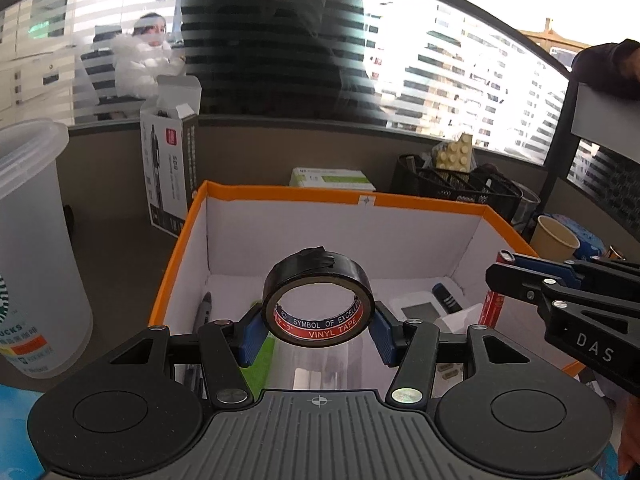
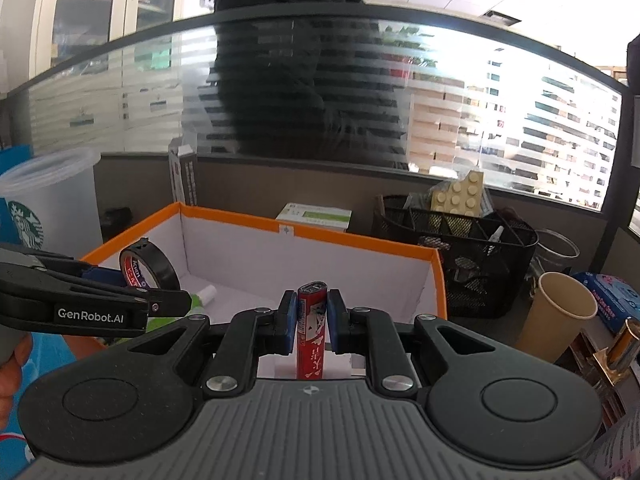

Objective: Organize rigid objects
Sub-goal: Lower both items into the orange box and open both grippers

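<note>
My left gripper [image 1: 319,322] is shut on a roll of black vinyl tape [image 1: 319,298] and holds it upright above the orange-rimmed box [image 1: 304,194]. The same tape shows at the left of the right wrist view [image 2: 149,267]. My right gripper [image 2: 312,316] is shut on a slim red box with white print [image 2: 311,332], held upright over the near right part of the orange-rimmed box [image 2: 360,238]. The right gripper [image 1: 508,270] also enters the left wrist view from the right. Inside the box lie a dark pen [image 1: 205,308], a white device [image 1: 420,310] and a green item [image 2: 194,304].
A frosted Starbucks cup [image 1: 36,240] stands left of the box. A tall carton [image 1: 168,168] stands behind it. A black mesh organizer [image 2: 456,256] with a cream brick [image 2: 460,196], a paper cup [image 2: 560,316] and a white-green pack [image 2: 316,216] sit behind and right. A glass partition runs behind.
</note>
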Available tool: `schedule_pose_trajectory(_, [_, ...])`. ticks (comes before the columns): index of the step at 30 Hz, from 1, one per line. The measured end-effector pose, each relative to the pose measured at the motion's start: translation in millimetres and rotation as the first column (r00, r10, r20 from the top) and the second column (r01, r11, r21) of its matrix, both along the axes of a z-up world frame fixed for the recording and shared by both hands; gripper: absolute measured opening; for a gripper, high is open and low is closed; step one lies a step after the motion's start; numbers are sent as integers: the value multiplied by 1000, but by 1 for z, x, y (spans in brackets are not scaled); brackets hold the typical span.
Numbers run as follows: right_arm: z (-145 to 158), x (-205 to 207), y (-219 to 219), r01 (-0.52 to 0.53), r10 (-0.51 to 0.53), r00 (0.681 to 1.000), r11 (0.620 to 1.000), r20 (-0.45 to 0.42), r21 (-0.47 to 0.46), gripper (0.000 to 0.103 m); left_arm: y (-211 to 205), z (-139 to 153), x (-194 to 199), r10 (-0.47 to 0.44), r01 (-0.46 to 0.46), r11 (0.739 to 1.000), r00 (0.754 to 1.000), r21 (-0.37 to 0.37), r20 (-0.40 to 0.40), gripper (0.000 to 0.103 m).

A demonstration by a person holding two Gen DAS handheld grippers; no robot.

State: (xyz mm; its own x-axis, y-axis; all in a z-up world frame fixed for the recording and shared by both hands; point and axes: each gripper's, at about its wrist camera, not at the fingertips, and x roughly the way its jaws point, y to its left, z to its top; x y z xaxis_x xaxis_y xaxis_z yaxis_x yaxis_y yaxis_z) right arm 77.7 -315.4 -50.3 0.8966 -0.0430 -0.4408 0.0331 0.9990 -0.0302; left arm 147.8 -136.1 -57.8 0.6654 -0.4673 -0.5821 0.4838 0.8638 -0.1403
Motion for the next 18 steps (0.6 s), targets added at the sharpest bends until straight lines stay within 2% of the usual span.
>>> schedule_pose_trajectory(18, [-13, 22, 1, -25, 22, 992, 999, -128, -27, 15, -8, -14, 9, -8, 10, 1000, 997, 26, -80, 53])
